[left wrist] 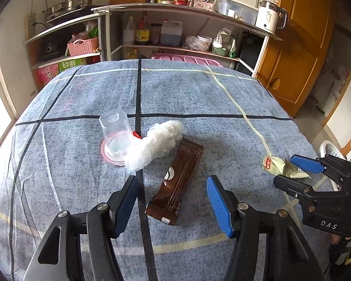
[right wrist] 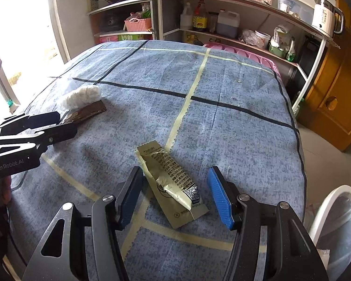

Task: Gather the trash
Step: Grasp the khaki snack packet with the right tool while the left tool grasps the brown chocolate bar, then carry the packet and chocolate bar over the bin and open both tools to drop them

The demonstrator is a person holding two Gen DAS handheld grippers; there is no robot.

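Nearest the left wrist camera, the left gripper [left wrist: 172,201] stands spread wide over the table [left wrist: 199,93], its blue pads either side of a brown wrapper [left wrist: 176,182] that lies flat on the blue checked cloth, grasping nothing. The wrapper carries a white round logo and pale lettering too small to read. Just beyond it, touching its far end, lies a crumpled clear plastic bag [left wrist: 155,146], and beside that an upturned clear plastic cup [left wrist: 114,133] sits on a pink lid. Toward the table's right edge the right gripper [right wrist: 175,194], marked "DAS" on its body in the left view, is likewise released, its fingers straddling a torn olive-green sachet [right wrist: 173,185] without closing on it. The sachet bears columns of Chinese print and a QR code. The left gripper's body reads "GenRobot.AI" in the right view. A white bin [right wrist: 334,220] stands off the table's right edge. Past the far edge, shelves [left wrist: 175,9] hold bottles, and a white kettle [left wrist: 269,17].
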